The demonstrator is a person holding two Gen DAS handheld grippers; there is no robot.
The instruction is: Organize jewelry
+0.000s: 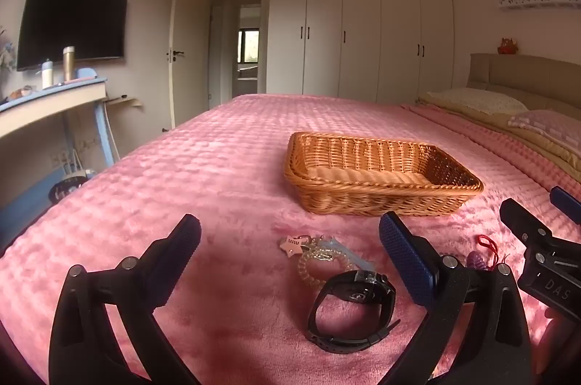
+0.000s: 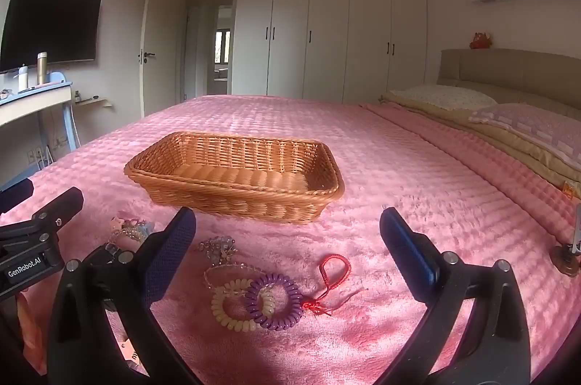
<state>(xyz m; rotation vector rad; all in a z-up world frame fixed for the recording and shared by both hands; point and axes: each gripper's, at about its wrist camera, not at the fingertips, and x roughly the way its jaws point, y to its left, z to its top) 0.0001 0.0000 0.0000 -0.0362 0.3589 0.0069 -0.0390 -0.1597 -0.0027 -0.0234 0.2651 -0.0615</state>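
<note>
While both grippers are hovering low over the pink bedspread (image 2: 417, 167) with jaws spread wide and nothing between them, the jewelry is lying loose in front of the empty wicker basket (image 2: 236, 200). Under the left gripper (image 1: 290, 250) a black watch (image 1: 350, 308) is resting just beside a clear coil bracelet (image 1: 308, 267) and a star charm (image 1: 291, 244); under the right gripper (image 2: 288, 240) a purple coil band (image 2: 274, 301) is overlapping a cream coil band (image 2: 232, 308), with a red cord bracelet (image 2: 336, 270) touching them. These pieces are looking light, springy and likely to snag, so I would be pinching one loop across its rim, and the watch across its strap. A beaded cluster (image 2: 218, 247) is too tangled to sort out, and further pieces are sitting half hidden behind the fingers
</note>
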